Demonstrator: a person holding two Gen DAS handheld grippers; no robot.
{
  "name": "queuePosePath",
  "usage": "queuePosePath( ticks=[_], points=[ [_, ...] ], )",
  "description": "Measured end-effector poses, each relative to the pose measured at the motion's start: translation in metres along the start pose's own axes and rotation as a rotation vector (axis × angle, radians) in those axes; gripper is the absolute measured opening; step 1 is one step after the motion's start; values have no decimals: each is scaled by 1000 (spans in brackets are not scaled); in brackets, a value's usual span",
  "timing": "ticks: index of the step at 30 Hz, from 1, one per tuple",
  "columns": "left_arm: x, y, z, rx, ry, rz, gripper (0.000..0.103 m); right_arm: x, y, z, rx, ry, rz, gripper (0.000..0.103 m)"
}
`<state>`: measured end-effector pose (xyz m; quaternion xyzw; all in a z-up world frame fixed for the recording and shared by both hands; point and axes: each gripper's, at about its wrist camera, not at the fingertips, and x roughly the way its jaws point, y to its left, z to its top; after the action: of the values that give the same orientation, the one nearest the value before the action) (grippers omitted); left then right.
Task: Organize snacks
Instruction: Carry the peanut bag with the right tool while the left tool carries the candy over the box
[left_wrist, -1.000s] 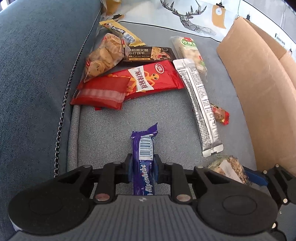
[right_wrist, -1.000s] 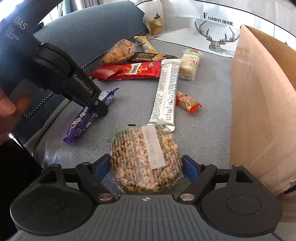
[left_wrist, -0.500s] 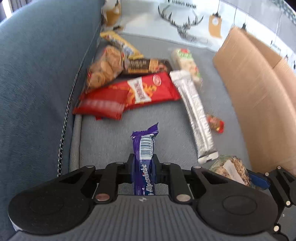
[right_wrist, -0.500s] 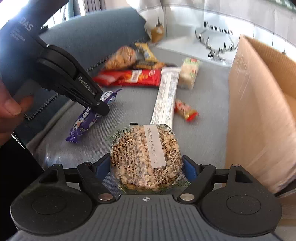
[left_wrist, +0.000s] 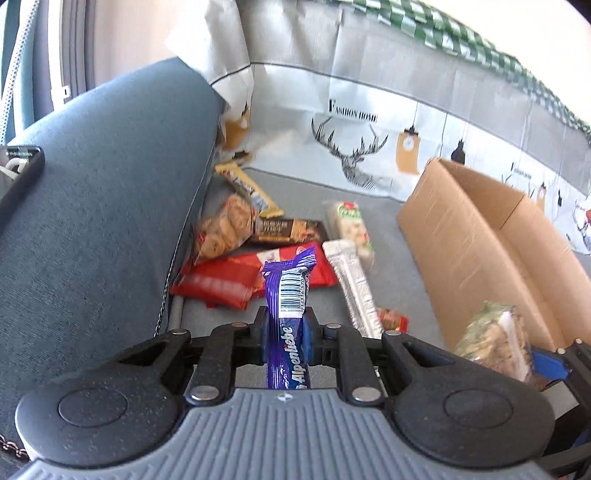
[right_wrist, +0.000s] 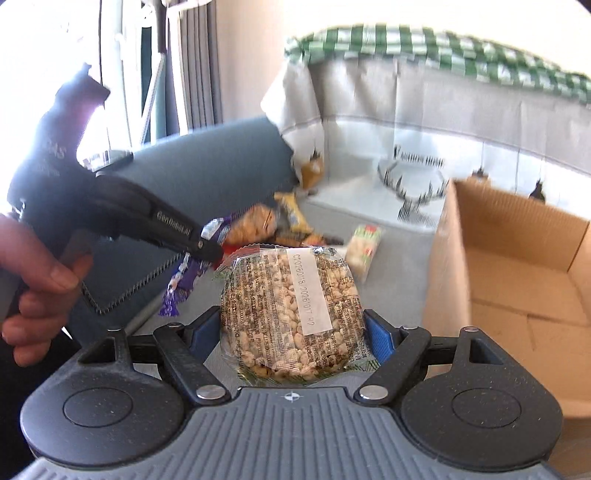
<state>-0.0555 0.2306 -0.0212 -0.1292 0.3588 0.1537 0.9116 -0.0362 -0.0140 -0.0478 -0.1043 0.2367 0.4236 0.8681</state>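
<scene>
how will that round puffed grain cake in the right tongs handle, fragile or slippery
The puffed grain cake is probably light and brittle: visibly airy puffed kernels. Its glossy clear wrapper may slip, though the right tongs span its widest part. Likely stiff, since it stands unsupported.

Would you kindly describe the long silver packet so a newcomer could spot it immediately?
Start at the cardboard box on the grey sofa seat. On the seat to its left lies the silver packet, beside the red packet. It alone is long, thin and silver.

Blue-grey sofa (left_wrist: 92, 206) under a deer-print cover (left_wrist: 369, 122); bright window light (right_wrist: 122, 55) behind.
</scene>
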Motion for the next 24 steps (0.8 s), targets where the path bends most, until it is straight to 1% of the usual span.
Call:
queuePosePath(
  ticks=[10,14,17,21,24],
  points=[
    [-15,-21,13,28,-47,-23,18,-26,-30,19,80,-100,-31,81],
    [-20,-32,21,25,-69,-44,18,-36,-46,26,117,-142,-54,81],
    [-25,-41,26,26,-90,-67,18,-45,-61,33,144,-178,-80,81],
    [-31,-56,31,45,-117,-101,18,-50,-91,52,176,-201,-124,81],
    [-32,-67,34,55,-130,-125,18,-56,-116,64,188,-216,-139,81]
  ],
)
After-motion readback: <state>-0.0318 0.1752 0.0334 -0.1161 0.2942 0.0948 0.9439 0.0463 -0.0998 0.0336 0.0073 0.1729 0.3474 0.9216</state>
